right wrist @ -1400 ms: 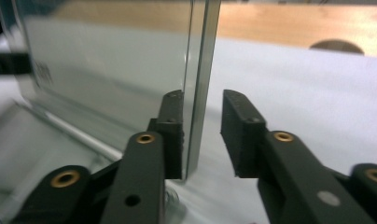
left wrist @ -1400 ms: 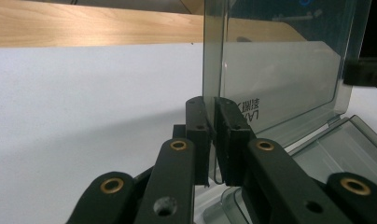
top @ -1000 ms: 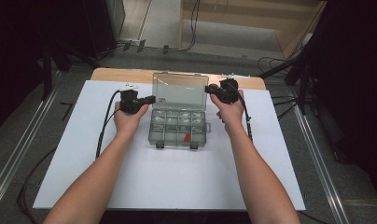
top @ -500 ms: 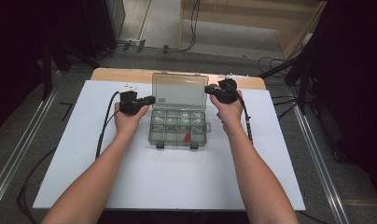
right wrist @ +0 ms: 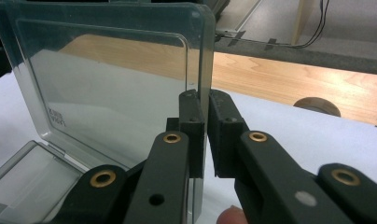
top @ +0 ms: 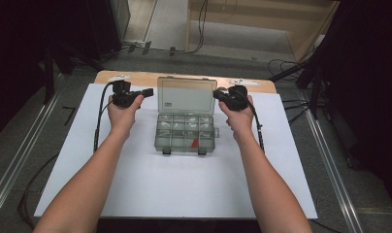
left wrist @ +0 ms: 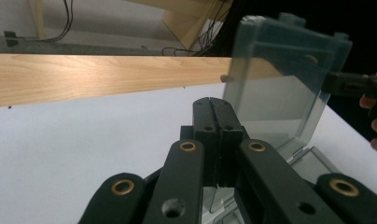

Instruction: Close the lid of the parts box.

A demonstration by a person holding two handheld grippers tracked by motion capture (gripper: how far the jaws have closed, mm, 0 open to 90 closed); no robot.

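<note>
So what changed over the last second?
Left tongs rose slightly beside the lid, their jaws just closing on nothing. Right tongs have been closing on the lid's right edge. Box, upright lid and right hand stayed put.

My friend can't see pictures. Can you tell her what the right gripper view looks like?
A black two-jaw tool pinches the side edge of a clear plastic organizer box's raised lid. The lid stands upright over the white table cover, with a light wooden table edge behind.
</note>
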